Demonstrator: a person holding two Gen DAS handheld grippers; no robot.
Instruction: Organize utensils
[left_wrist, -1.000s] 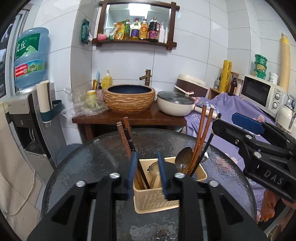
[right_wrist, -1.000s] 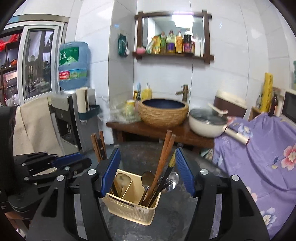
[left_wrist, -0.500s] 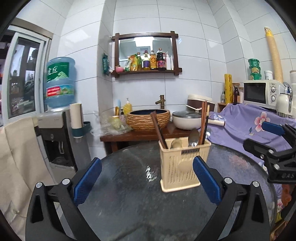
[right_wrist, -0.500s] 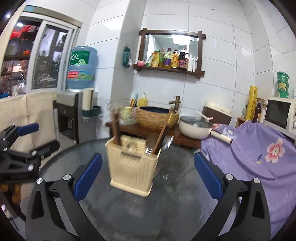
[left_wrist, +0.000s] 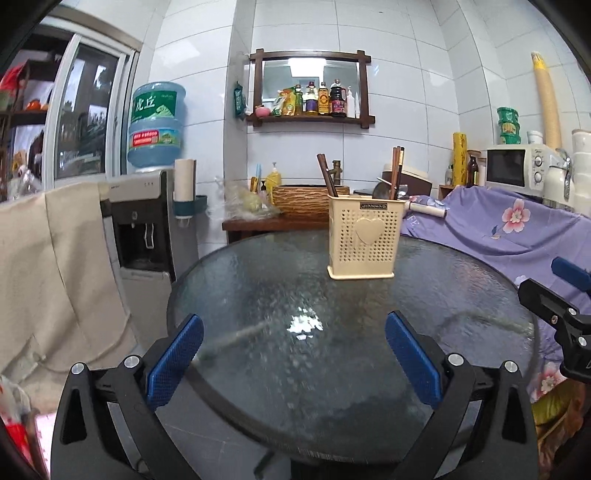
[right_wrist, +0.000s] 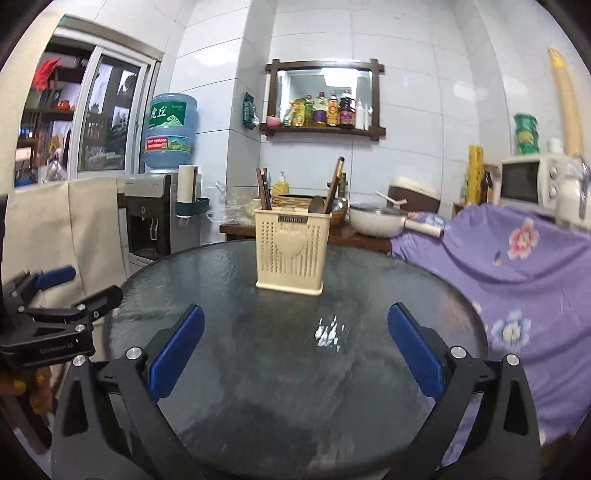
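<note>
The round glass bench (left_wrist: 258, 295) fills the middle of both views, its pebbled top catching a bright glare spot. Off at three o'clock a purple floral cloth (left_wrist: 517, 229) drapes over something bulky, and at nine o'clock stands a water dispenser (left_wrist: 147, 221) with its blue bottle on top.

Now the left tongs (left_wrist: 293, 354): jaws spread wide, released, blue pads (left_wrist: 173, 360) low at six o'clock with only bare glass between them. The right tongs (right_wrist: 295, 356) match, splayed wide and gripping nothing, well short of the holder. From the left wrist view the right tongs poke in at the three o'clock edge; from the right wrist view the left ones sit at nine o'clock.

At twelve o'clock from both tongs, upright on the far part of the bench, stands the cream perforated utensil holder (left_wrist: 364, 238) with a heart on its front. Out of its top rise dark wooden chopsticks (left_wrist: 396, 171), one bundle leaning left, another toward the right side. Beside that second bundle peek spoon bowls (right_wrist: 317, 205), partly hidden by the rim.
</note>
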